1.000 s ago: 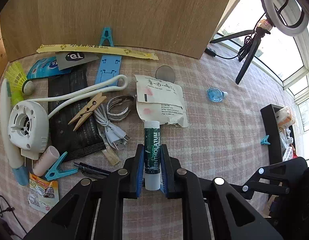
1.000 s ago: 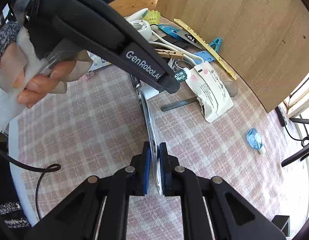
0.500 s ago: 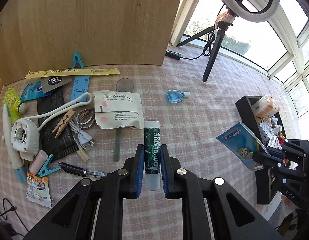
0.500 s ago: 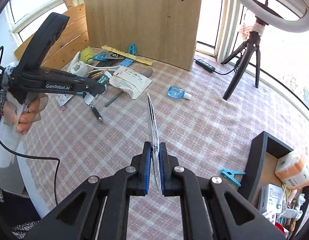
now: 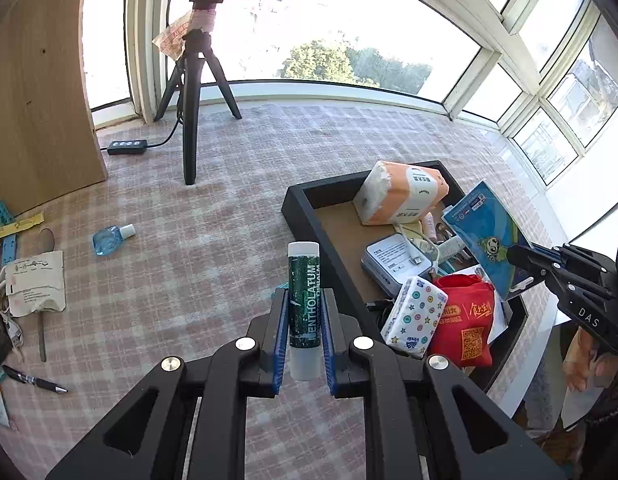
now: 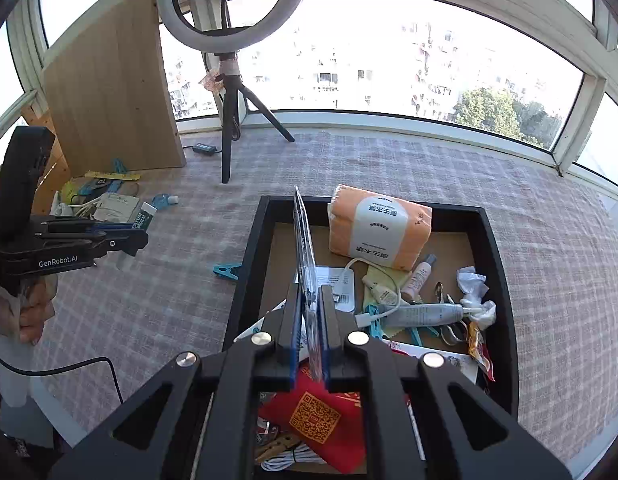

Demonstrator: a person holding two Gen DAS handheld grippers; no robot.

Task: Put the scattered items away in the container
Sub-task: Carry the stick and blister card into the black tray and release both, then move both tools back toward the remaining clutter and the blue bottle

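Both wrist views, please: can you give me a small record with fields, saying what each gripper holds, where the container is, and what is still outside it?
left gripper: shut on green Mentholatum tube, beside the tray
right gripper: shut on flat blue packet, edge-on, over the tray
container: black tray, open top
inside tray: orange tissue pack, red pouch, white tin
still on cloth: blue bottle, pen, blue clip

The left wrist camera looks steeply down along its claw (image 5: 304,334) at the checked-cloth table (image 5: 213,240), close up, facing the windows. The right one hangs directly over the black rectangular container (image 6: 245,256). Both views share that container and the white ring light on its black tripod (image 6: 229,140).
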